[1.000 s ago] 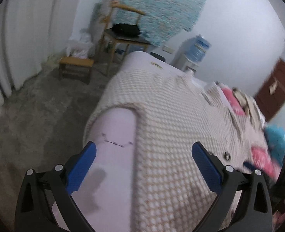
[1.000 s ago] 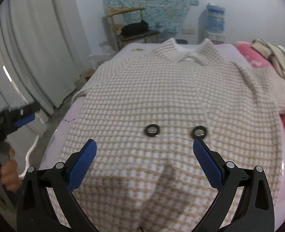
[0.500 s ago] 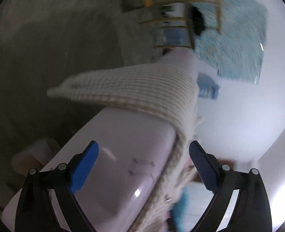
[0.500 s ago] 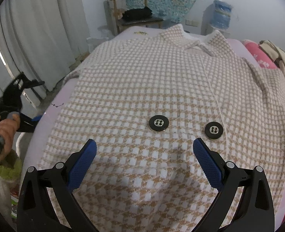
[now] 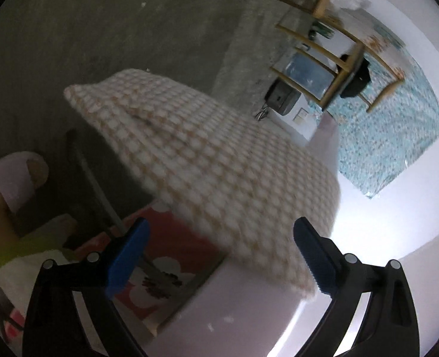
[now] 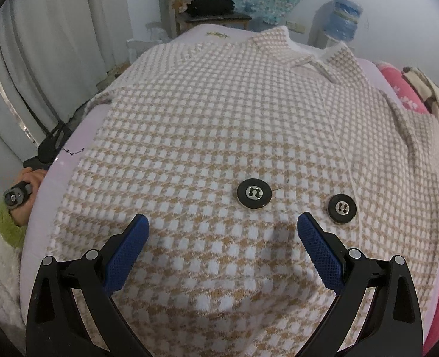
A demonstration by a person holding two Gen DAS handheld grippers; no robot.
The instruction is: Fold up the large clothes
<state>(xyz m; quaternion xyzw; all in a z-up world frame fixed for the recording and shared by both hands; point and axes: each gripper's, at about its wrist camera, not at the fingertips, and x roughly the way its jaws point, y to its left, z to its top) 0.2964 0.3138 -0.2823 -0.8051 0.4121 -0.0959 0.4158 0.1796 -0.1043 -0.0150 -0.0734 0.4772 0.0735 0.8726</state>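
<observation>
**A:** Coat (image 6: pixel 219 125) first: where is it from your seat?

**B:** It lies spread flat, front up, on the bed (image 6: pixel 70 166), collar (image 6: pixel 317 56) at the far end. I'll place everything off the two black buttons (image 6: pixel 254 193). My right tongs (image 6: pixel 223 248) hover just above the cloth on the near side of those buttons, blue pads apart, nothing between them.

**A:** And the left?

**B:** My left tongs (image 5: pixel 221 257) are off the bed's edge, well to the left of the buttons, looking down toward the floor. They also stand wide open and empty. One sleeve (image 5: pixel 189 160) hangs over the edge in front of them, cuff (image 5: pixel 79 95) dangling free. The view is blurred, so I can't tell whether the pads brush it.

**A:** How will it handle?

**B:** I judge it a thick woven houndstooth: soft, limp, fairly heavy for cloth. It will sag from any single pinch and drag on the sheet rather than slide. Not fragile, not slippery, but the buttons are hard lumps I'd keep out of the grip.

**A:** So where do you take hold?

**B:** I'd pinch the hanging sleeve near the cuff with the left tongs, and the hem on the near side of the buttons with the right, biting deep so the bulk doesn't pull free.
</observation>
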